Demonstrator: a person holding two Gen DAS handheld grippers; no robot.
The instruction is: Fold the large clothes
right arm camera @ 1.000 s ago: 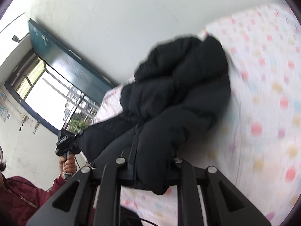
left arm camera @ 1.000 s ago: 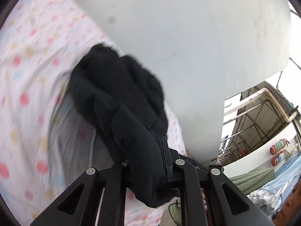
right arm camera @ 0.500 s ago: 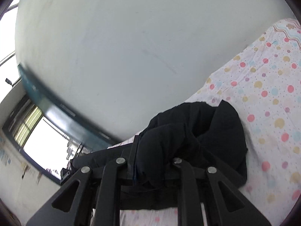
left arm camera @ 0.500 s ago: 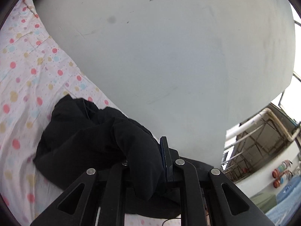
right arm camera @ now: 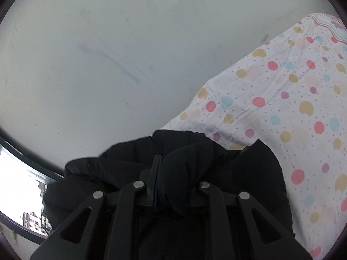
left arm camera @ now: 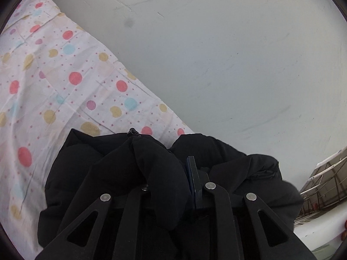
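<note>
A black padded jacket [left arm camera: 91, 173] lies bunched on a polka-dot bedsheet [left arm camera: 54, 82] close to a pale wall. My left gripper [left arm camera: 171, 173] is shut on a thick fold of the jacket, which bulges between the fingers; one dark blue pad [left arm camera: 192, 173] shows beside the fold. In the right wrist view the same jacket [right arm camera: 256, 173] fills the lower middle, and my right gripper [right arm camera: 173, 169] is shut on another fold of it, with one pad [right arm camera: 155, 169] showing to the left. The rest of the jacket hangs hidden below both grippers.
The pale grey wall [left arm camera: 216, 54] stands directly ahead of both grippers. The bedsheet [right arm camera: 282, 97] runs along its foot. A dark window frame [right arm camera: 26, 158] is at the lower left of the right wrist view; outdoor railings [left arm camera: 321, 184] show at the right of the left wrist view.
Both grippers have carried the jacket forward toward the wall and lower. The jacket, earlier stretched out ahead, is now bunched up close in front of both cameras.
</note>
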